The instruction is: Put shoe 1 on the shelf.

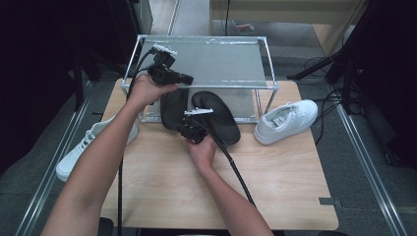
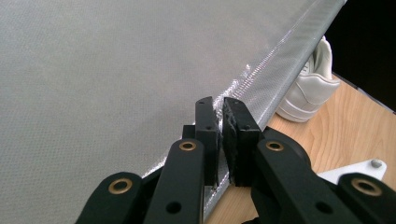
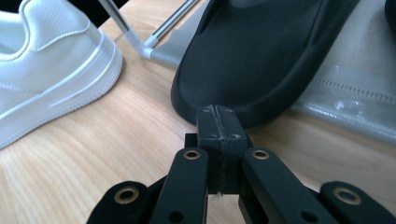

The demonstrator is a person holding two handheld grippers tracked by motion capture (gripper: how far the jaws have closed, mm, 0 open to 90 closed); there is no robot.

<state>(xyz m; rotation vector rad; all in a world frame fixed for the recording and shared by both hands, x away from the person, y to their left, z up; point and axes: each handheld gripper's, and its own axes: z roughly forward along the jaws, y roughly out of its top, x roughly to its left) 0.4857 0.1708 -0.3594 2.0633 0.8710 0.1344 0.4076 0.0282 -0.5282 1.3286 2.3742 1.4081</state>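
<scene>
Two black slippers lie on the lower shelf of a metal-framed rack [image 1: 265,64], heels sticking out toward me: the left one [image 1: 173,108] [image 3: 261,51] and the right one [image 1: 219,115]. My right gripper [image 1: 183,129] [image 3: 217,112] is shut with nothing in it, and its tips sit at the left slipper's heel rim. My left gripper [image 1: 189,77] [image 2: 219,116] is up at the front edge of the rack's grey mesh top shelf [image 2: 93,93]. Its jaws are pinched on that edge, with only a thin gap between the pads.
One white sneaker [image 1: 287,120] [image 2: 310,88] stands on the wooden table [image 1: 275,187] right of the rack. Another white sneaker [image 1: 83,147] [image 3: 46,70] sits at the table's left edge, near the rack's front left corner [image 3: 147,46]. A cable [image 1: 236,169] trails back from the right gripper.
</scene>
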